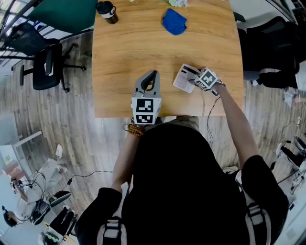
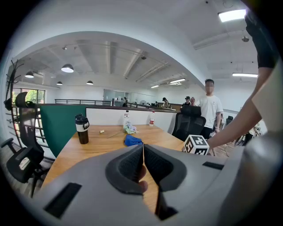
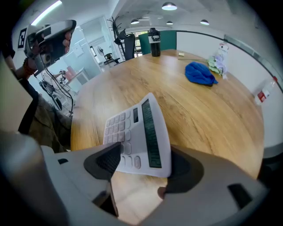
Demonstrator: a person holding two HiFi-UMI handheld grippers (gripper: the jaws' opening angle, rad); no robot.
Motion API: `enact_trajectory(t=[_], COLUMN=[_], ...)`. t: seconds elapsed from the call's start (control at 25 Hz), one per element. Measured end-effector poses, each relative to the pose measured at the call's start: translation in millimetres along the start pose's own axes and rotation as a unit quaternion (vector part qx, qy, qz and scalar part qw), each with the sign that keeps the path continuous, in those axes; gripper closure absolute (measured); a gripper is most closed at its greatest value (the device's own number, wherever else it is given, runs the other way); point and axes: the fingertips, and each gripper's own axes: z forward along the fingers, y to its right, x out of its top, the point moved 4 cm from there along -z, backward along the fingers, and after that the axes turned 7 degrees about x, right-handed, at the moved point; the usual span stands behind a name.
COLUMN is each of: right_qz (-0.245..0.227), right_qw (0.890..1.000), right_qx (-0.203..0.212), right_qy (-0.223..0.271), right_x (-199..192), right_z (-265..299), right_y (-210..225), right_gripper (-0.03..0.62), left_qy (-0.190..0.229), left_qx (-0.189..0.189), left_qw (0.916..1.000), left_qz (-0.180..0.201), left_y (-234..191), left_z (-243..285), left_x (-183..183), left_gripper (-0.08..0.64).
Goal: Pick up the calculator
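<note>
Nearest me, the left tongs [image 1: 152, 74] sit over the near edge of the surface [image 1: 129, 48], pointing out across it; in the left gripper view I see their jaws pressed together with nothing between them. Just to the right, the right tongs [image 3: 143, 161] point steeply down at the calculator [image 3: 137, 132], which is near the front right corner of the wood. Their jaws stand wide, one pad against each long edge of the calculator, so I read that as a grip. Its keys and display face up, and the end nearest the camera looks tilted clear of the wood.

Farther out a blue cloth [image 1: 173, 21] lies crumpled right of centre, with a pale bundle [image 3: 216, 62] just beyond it. A dark mug [image 1: 107, 11] stands at the far left corner.

Round the surface I see grey plank floor [image 1: 71, 124], a black chair [image 1: 48, 64] on the left, a green partition [image 2: 59, 123] behind the mug, and a person [image 2: 211, 108] in a white shirt standing under ceiling lamps [image 2: 67, 68]
</note>
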Motion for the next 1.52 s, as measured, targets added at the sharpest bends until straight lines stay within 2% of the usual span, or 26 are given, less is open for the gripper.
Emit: enact_trajectory(t=[0.16, 0.24, 0.36, 0.48, 0.64, 1.16, 1.52], right_qz=[-0.006, -0.003, -0.002, 0.007, 0.033, 0.075, 0.075], right_qw=[1.000, 1.000, 0.999, 0.999, 0.998, 0.994, 0.992], right_qx=[-0.019, -0.025, -0.033, -0.031, -0.020, -0.023, -0.025], right_qy=[-0.001, 0.004, 0.013, 0.019, 0.046, 0.078, 0.100], right_x=[0, 2, 8, 11, 17, 3, 1], right_z=[-7, -12, -15, -13, -18, -27, -28], right_y=[-8, -17, -31, -45, -61, -71, -78], right_gripper=[0.287, 0.355, 0.371, 0.385, 0.456, 0.486, 0.495], left_qy=[0.003, 0.003, 0.003, 0.005, 0.007, 0.008, 0.005], left_qx=[-0.005, -0.007, -0.012, -0.016, -0.020, -0.035, -0.042], left_qw=[1.0000, 1.0000, 0.9999, 0.9998, 0.9998, 0.9993, 0.9990], left_qz=[-0.002, -0.006, -0.006, -0.004, -0.002, 0.007, 0.013], left_y=[1, 2, 2, 4, 4, 14, 18], left_z=[-3, -4, -3, -3, -6, -1, 2], left_x=[0, -2, -2, 0, 0, -3, -2], left_gripper=[0.535, 0.535, 0.535, 0.535, 0.535, 0.535, 0.535])
